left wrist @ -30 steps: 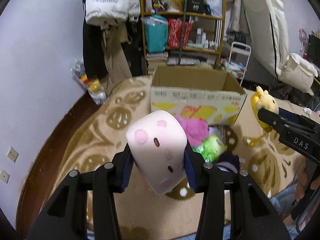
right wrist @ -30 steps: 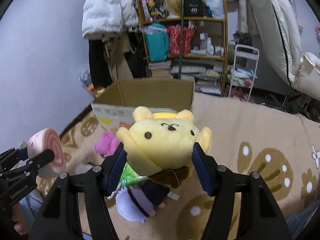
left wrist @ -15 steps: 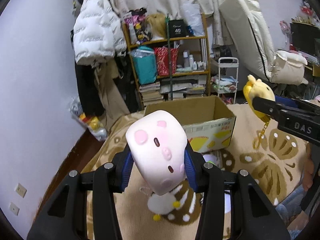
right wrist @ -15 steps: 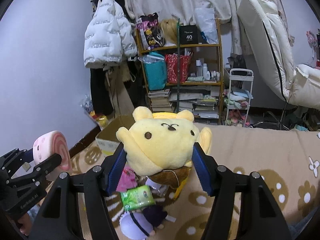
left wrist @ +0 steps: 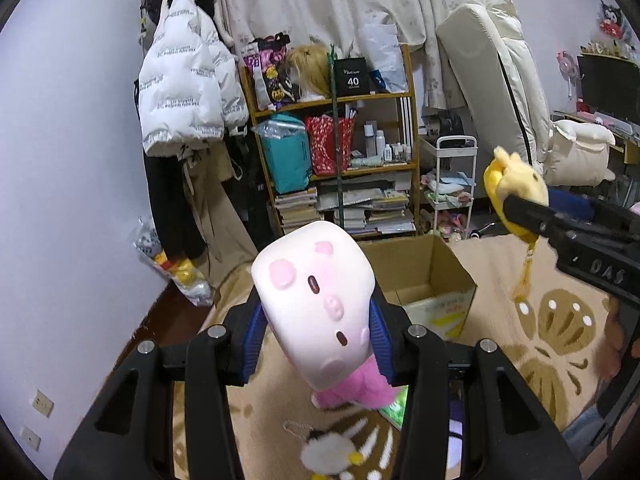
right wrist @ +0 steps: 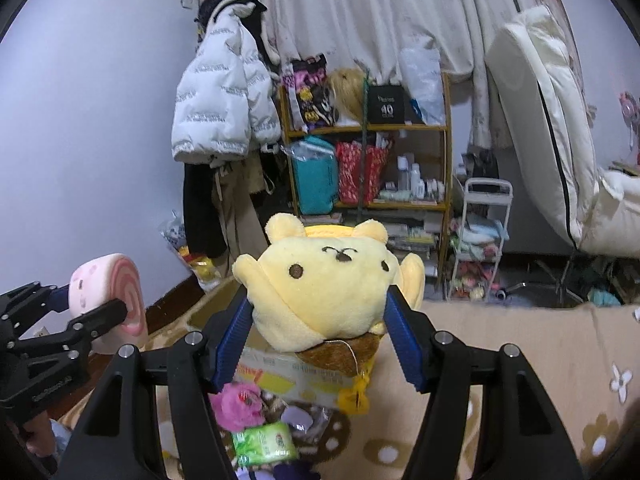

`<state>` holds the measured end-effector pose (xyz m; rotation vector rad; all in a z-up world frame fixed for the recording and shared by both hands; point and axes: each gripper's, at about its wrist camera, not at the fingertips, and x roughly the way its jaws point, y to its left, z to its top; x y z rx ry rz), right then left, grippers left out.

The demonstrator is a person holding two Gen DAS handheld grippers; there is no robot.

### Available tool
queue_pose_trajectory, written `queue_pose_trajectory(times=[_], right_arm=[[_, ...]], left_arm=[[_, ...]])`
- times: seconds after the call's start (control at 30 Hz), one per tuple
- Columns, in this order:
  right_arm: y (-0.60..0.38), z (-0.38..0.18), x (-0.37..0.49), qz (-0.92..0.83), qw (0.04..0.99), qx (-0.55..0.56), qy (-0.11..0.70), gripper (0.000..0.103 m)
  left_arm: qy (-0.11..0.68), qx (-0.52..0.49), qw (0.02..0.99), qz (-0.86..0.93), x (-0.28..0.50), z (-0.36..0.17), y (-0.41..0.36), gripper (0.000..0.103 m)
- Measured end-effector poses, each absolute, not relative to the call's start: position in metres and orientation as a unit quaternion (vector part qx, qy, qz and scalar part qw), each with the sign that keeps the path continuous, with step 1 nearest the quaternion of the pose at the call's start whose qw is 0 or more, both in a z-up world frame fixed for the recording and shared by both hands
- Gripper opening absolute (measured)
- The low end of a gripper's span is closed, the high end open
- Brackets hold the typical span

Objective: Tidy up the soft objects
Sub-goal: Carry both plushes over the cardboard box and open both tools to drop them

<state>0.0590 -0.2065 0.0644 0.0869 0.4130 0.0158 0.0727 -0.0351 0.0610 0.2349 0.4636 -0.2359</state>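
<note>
Beige patterned carpet lies below: left gripper clamps a pink swirl-roll plush, right gripper a yellow bear plush; carrying step, next lower both into the open cardboard box.

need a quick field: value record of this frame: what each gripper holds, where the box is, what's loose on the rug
left gripper: shut on pink roll plush
right gripper: shut on yellow bear plush
cardboard box: open, on the rug, beyond both plushes
loose on rug: magenta plush, green packet, white pom-pom charm
</note>
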Motion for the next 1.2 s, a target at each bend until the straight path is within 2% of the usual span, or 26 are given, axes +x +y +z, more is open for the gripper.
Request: queue_pose_trajectory(times=[0.23, 0.5, 1.2], right_arm=[[-0.211, 0.082, 0.082, 0.026, 0.981, 0.056, 0.186, 0.069], [-0.213, 0.067, 0.111, 0.044, 0.976, 0.070, 0.199, 0.070], [-0.211, 0.000, 0.160, 0.052, 0.959, 0.069, 0.268, 0.073]], left_arm=[[0.221, 0.113, 0.961, -0.122, 0.102, 0.072, -0.038, 0.046], [0.227, 0.101, 0.960, -0.130, 0.144, 0.070, -0.040, 0.046], [0.315, 0.094, 0.931, -0.158, 0.204, -0.008, -0.058, 0.048]])
